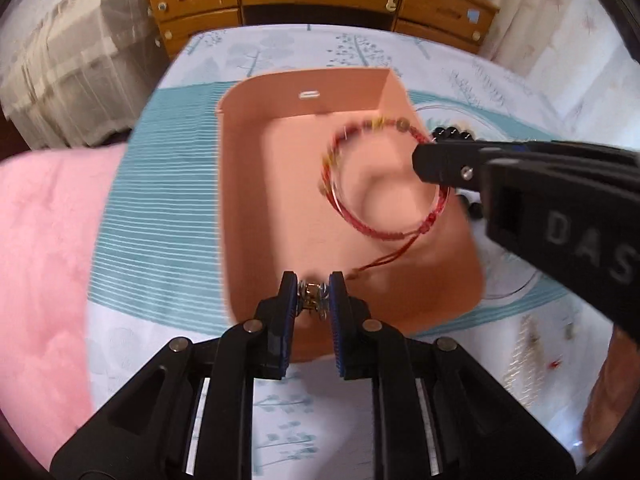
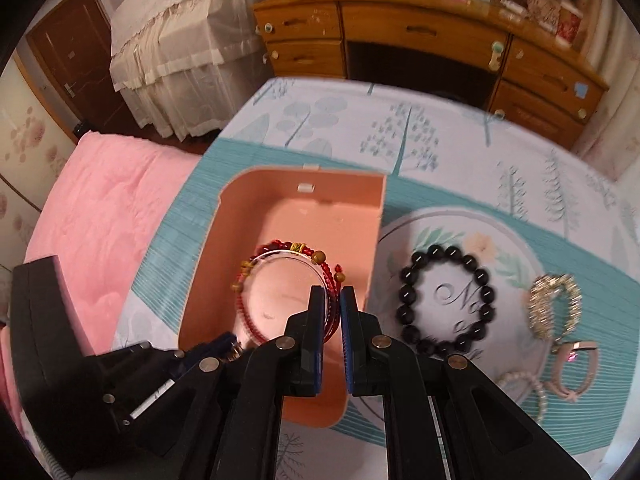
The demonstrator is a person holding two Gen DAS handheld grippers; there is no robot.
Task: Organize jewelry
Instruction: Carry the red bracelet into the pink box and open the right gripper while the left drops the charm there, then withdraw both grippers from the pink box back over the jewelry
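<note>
An open pink jewelry box [image 1: 248,208] [image 2: 224,248] lies on the patterned bedsheet. My right gripper [image 2: 333,308] is shut on a red braided bracelet [image 2: 280,256] with gold beads and holds it over the box; the bracelet [image 1: 344,152] and this gripper [image 1: 440,162] also show in the left wrist view. My left gripper [image 1: 314,294] is shut on a small silvery beaded piece [image 1: 314,296] at the box's near edge. Its body shows at the lower left of the right wrist view [image 2: 120,384].
On the sheet right of the box lie a black bead bracelet [image 2: 444,300], a gold chain bracelet [image 2: 554,304], a pink band [image 2: 572,372] and a pale bead bracelet [image 2: 524,388]. A pink blanket [image 2: 92,216] lies left. A wooden dresser [image 2: 420,40] stands behind.
</note>
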